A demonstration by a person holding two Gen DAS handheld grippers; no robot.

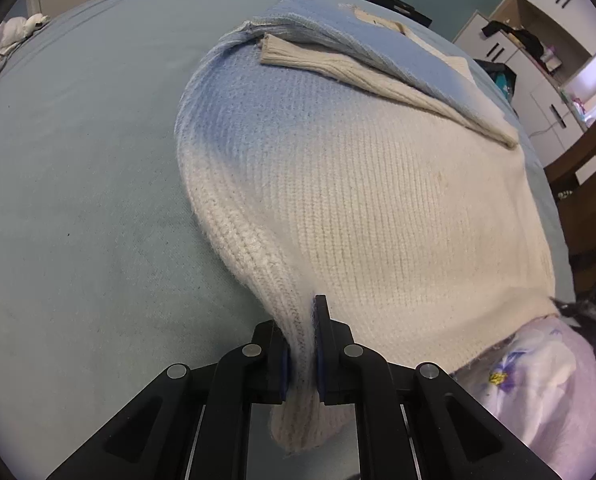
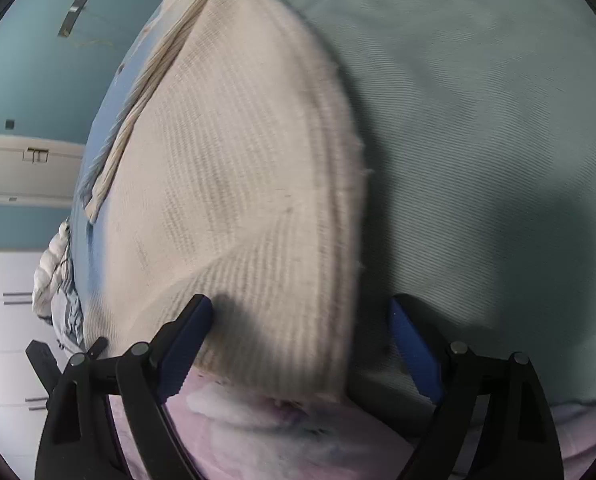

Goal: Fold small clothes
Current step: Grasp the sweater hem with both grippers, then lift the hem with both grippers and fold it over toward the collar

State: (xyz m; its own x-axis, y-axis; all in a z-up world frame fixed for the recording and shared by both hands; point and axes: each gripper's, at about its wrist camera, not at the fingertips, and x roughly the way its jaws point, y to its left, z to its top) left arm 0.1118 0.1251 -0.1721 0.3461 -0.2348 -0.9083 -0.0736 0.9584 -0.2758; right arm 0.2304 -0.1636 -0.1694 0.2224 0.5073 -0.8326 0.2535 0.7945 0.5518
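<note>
Ribbed hem of the sweater (image 1: 298, 344) sits nearest the lens in the left wrist view, pinched between my left claw (image 1: 301, 364) pads; jaws nearly closed, knit bunched through and hanging below them at 6 o'clock. Grip reads as firm.

Sweater: cream knit shading to pale blue toward 12 o'clock, lying on the bed (image 1: 77, 160) over a light blue sheet. One sleeve (image 1: 378, 76) is folded across the body near 1 o'clock. Near-left corner is raised off the sheet by my grip; the rest lies flat.

Right claw (image 2: 302, 344): jaws part open, straddling the near-right hem corner of the sweater (image 2: 237, 160). Left pad is at the knit; right pad stands clear over the sheet. Nothing gripped yet. View is blurred, so contact at the left pad is uncertain.

Handling judgement: soft, thick, light, no stiffness; it will sag between two hold points and drape rather than crease. Fuzzy surface should not slip in the pads. Best hold is the doubled ribbed hem at each corner. Risk: one layer only caught on the right.
</note>
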